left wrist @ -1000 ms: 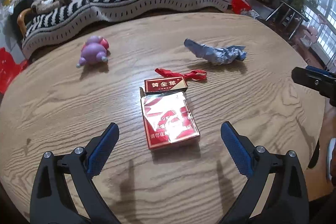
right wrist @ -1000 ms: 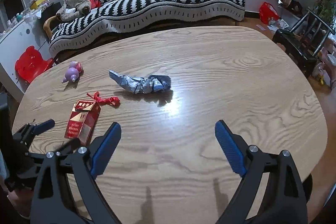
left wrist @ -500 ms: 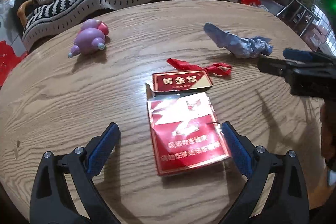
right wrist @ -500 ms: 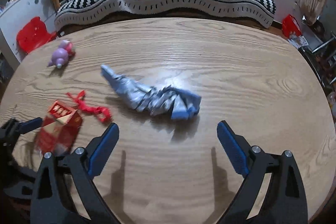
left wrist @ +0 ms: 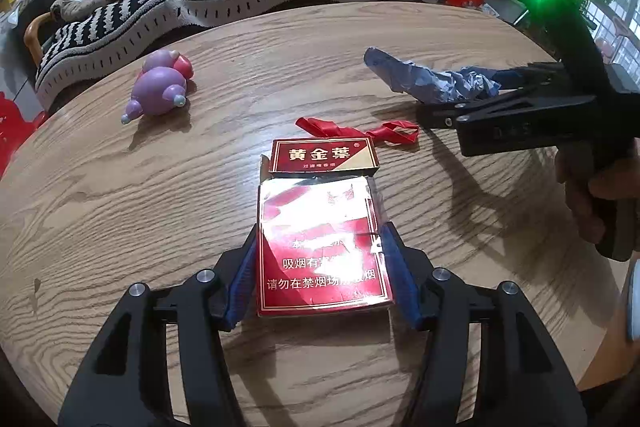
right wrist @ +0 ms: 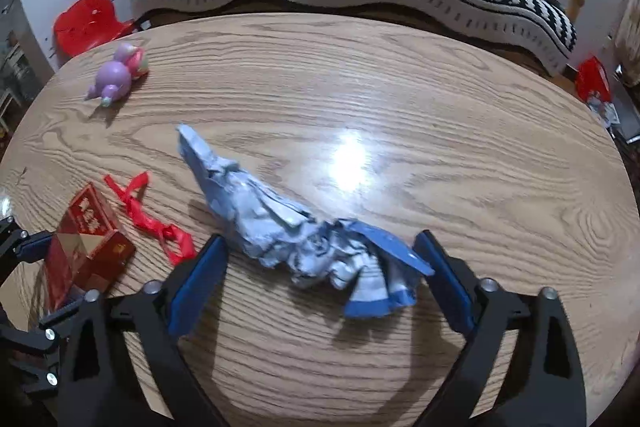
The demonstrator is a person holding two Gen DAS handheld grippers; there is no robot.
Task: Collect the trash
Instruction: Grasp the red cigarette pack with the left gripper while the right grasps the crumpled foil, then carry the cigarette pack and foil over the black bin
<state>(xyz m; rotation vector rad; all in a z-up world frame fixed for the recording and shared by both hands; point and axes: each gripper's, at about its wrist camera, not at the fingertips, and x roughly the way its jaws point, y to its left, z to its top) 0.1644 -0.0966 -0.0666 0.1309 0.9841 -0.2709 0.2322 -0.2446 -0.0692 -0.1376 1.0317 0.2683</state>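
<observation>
Left gripper (left wrist: pixel 320 263): pitched steeply down at table (left wrist: pixel 120 207), jaws just closed in, blue pads (left wrist: pixel 400 275) pressed against both long sides of red cigarette pack (left wrist: pixel 320 251).

Right gripper (right wrist: pixel 320 279): also pitched steeply down, jaws wide, just narrowed slightly, straddling crumpled blue wrapper (right wrist: pixel 288 227); pads not pressing on it. In left wrist view it enters from right of pack, bare hand (left wrist: pixel 592 195) wrapped round black handle.

Your right gripper (left wrist: pixel 472 99) covers the far end of the blue wrapper (left wrist: pixel 424 81), glare washes out part of the cigarette pack (left wrist: pixel 320 243) print, and the surface (right wrist: pixel 360 75) runs off-frame.
</observation>
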